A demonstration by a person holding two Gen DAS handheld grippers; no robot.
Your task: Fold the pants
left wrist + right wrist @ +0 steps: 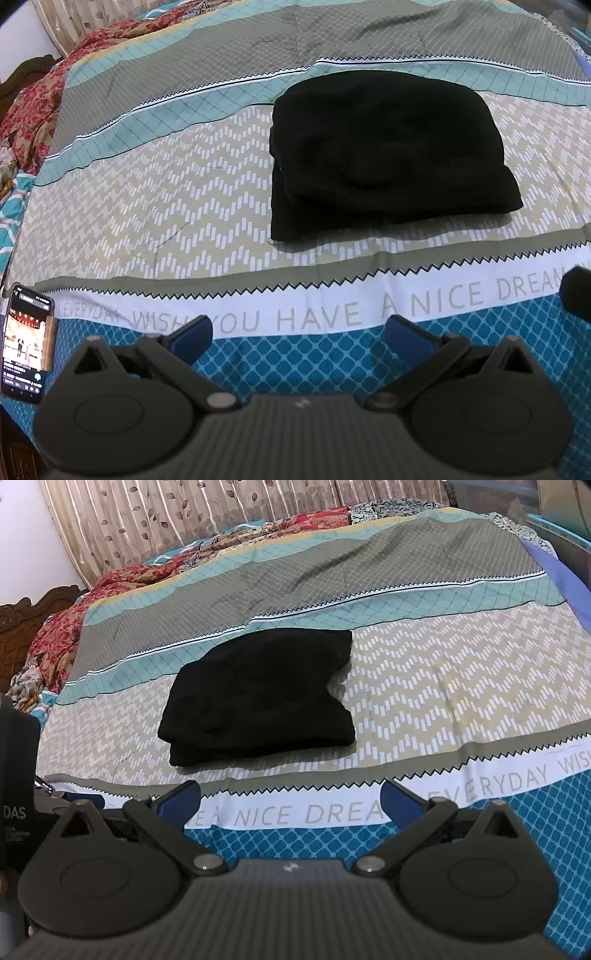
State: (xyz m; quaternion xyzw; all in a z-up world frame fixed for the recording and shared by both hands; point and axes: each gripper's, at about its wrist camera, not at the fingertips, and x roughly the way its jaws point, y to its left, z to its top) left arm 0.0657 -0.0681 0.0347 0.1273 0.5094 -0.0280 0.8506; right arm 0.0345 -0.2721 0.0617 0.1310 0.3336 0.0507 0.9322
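A bed (pixel 184 206) fills both views, covered by a striped, zigzag-patterned bedspread with printed lettering low in the frame. A red floral blanket (pixel 40 96) is bunched at the upper left, under a leaf-print curtain (pixel 166 520) in the right wrist view.

The black pants (pixel 384 155) lie in a compact folded stack, right of centre in the left wrist view and just left of centre (pixel 258 698) in the right. The fold looks finished or nearly so.

A phone (pixel 27 339) with a lit screen rests at the lower left edge.

The left gripper (pixel 299 332) and right gripper (pixel 291 799) hover at the bottom of their frames, fingers spread apart, holding nothing, short of the pants.

If a last tidy is needed, pressing the uneven edges flat would serve best. The dark cloth hides its layers and seams, so the number of folds cannot be told.
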